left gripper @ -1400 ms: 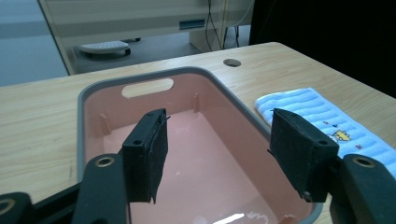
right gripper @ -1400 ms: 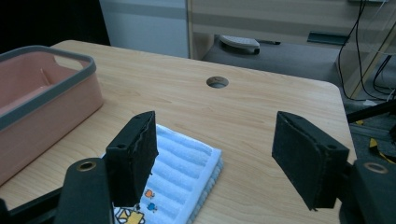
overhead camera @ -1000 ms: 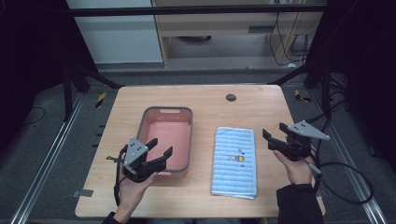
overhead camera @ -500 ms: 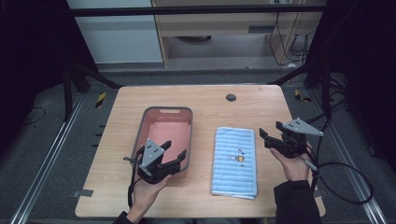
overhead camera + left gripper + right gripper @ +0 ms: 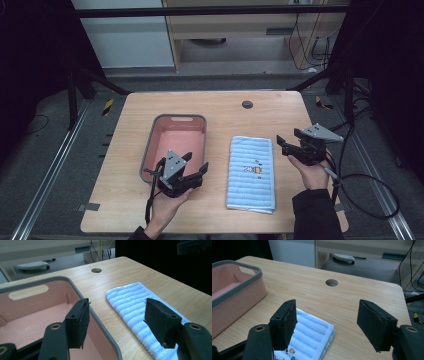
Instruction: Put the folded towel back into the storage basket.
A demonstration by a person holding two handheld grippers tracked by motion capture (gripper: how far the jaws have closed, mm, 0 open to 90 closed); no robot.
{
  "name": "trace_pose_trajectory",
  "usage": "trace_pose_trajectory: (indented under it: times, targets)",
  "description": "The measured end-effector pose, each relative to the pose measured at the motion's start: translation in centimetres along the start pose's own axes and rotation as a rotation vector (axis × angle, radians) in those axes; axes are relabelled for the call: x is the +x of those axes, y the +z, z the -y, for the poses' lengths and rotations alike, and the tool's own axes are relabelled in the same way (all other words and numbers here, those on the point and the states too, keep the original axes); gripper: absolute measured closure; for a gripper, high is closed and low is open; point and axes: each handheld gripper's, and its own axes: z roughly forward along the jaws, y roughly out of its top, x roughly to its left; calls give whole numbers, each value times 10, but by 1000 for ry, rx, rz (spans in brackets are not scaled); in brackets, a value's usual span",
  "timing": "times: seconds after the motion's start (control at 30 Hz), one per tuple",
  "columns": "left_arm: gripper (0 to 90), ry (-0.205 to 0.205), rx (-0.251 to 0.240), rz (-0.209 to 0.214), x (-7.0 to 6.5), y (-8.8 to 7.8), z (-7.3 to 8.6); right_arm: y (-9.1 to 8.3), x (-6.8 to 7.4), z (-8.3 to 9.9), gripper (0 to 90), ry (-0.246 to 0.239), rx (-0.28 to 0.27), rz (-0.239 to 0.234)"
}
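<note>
Nearest the person, left gripper (image 5: 192, 170) now shifted rightward from beside the pink bin's (image 5: 150, 150) near-left corner to over its near-right rim, jaws apart and empty. Just right of it, folded blue striped towel (image 5: 251, 172) lying flat on the wooden table (image 5: 125, 135), untouched. Beyond the towel's far-right corner, right gripper (image 5: 285, 145) hovering, jaws also wide and empty (little shift there). Probably closing in for a two-handed pickup of the towel.
</note>
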Motion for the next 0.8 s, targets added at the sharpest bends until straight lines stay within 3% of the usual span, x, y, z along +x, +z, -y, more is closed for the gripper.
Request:
trace_pose_trajectory:
  times: [0.8]
  targets:
    - [418, 29, 40, 49, -33, 32, 8, 29, -3, 6, 403, -31, 22, -21]
